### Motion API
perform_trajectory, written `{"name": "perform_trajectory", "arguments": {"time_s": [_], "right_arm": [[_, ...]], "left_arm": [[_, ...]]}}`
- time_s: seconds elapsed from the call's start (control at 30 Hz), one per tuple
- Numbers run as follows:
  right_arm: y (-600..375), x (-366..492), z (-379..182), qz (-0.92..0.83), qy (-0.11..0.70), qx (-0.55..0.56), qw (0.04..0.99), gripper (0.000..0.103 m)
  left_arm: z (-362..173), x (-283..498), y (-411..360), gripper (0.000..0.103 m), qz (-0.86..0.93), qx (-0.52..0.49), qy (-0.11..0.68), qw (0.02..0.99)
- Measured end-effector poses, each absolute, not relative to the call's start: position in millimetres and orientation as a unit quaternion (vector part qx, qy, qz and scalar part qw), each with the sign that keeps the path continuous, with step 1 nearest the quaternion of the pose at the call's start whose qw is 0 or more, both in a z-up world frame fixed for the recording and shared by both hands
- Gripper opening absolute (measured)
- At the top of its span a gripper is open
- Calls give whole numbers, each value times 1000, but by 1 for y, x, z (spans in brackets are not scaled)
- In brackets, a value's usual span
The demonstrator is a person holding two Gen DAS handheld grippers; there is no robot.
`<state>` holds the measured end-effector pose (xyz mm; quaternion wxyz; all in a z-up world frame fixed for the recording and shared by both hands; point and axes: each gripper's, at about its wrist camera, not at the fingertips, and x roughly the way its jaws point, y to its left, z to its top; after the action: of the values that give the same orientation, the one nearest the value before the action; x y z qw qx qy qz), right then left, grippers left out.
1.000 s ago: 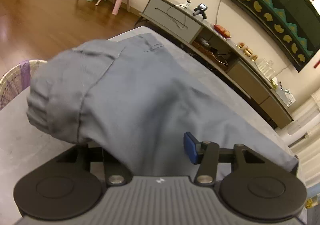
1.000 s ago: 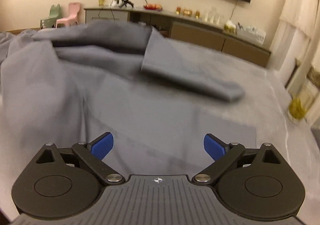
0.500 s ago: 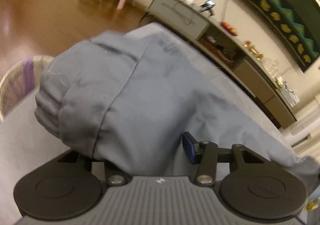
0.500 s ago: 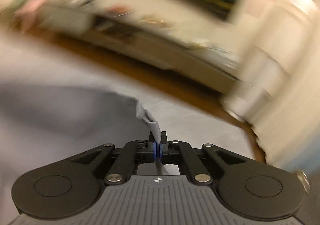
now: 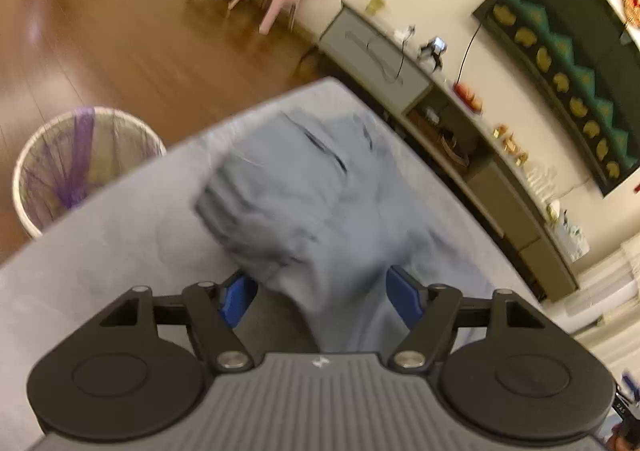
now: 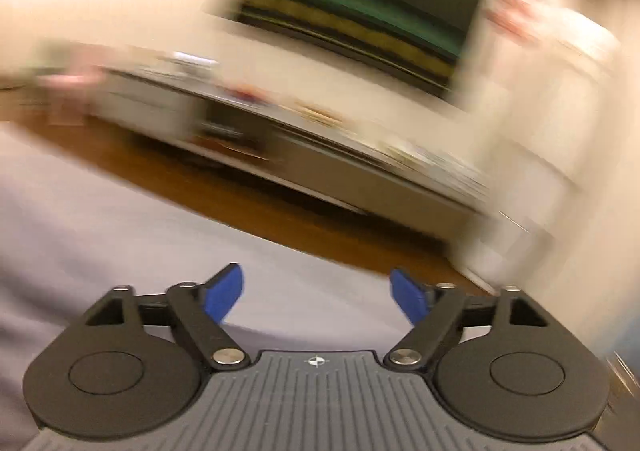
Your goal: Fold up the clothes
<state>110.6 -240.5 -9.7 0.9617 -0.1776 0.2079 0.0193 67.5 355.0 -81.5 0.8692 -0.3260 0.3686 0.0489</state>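
Grey garment [image 5: 320,203] — bunched, creased, blurred.

The left hand-held gripper [image 5: 320,293] stands spread apart, grey garment [image 5: 316,203] bunched between its fingers on the surface [image 5: 112,235]; basket [image 5: 80,167] at nine o'clock.

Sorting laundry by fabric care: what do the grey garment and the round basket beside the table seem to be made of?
The grey garment looks like a thin woven cloth, cotton-like and matte: it creases and bunches softly, with stitched seams showing. Blur hides the weave. The round basket seems to be pale mesh on a stiff rim, with purple strands; the floor shows through its wall. Plastic or wire, I cannot tell.
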Motion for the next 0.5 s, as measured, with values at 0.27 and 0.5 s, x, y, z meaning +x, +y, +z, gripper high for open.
{"name": "perform_trajectory", "arguments": {"time_s": [0.27, 0.5], "right_arm": [[-1, 180, -52, 312, 265, -317, 856, 100], [60, 269, -100, 373, 417, -309, 769, 25]], "left_arm": [[-105, 89, 334, 20, 20, -322, 400, 858], [-94, 58, 344, 3, -37, -284, 390, 875]]}}
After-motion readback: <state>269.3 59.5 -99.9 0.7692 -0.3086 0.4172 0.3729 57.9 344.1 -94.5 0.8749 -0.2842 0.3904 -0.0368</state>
